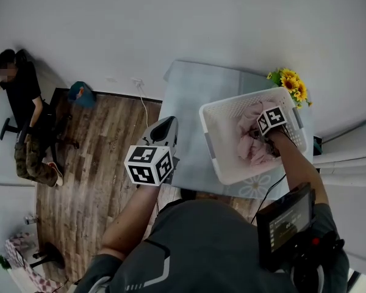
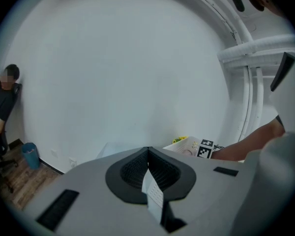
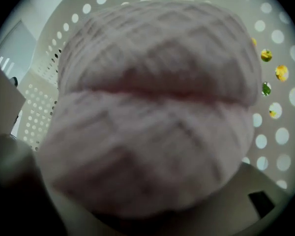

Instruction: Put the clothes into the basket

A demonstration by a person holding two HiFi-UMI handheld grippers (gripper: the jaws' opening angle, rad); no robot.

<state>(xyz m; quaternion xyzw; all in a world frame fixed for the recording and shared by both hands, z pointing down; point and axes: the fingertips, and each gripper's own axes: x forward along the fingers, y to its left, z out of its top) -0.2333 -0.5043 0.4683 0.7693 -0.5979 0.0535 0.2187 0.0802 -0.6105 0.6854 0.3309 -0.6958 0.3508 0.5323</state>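
Note:
A white perforated basket (image 1: 207,140) stands on the pale table (image 1: 189,96), and pink clothes (image 1: 249,140) lie bunched inside it. My right gripper (image 1: 260,135) reaches down into the basket right over them. In the right gripper view a pink knitted garment (image 3: 152,107) fills the picture, bulging between jaws that stand wide apart; the fingertips are hidden behind it, and the basket wall (image 3: 280,132) shows around it. My left gripper (image 1: 169,125) hangs raised off the table's left edge, left of the basket, its jaws shut (image 2: 147,154) and holding no clothes.
Yellow sunflowers (image 1: 291,84) stand just behind the basket at the table's far right corner. A person (image 1: 24,121) sits on a chair by the wall at far left, beside a blue bin (image 1: 80,93) on the wooden floor (image 1: 104,163). A small monitor (image 1: 285,221) hangs at my chest.

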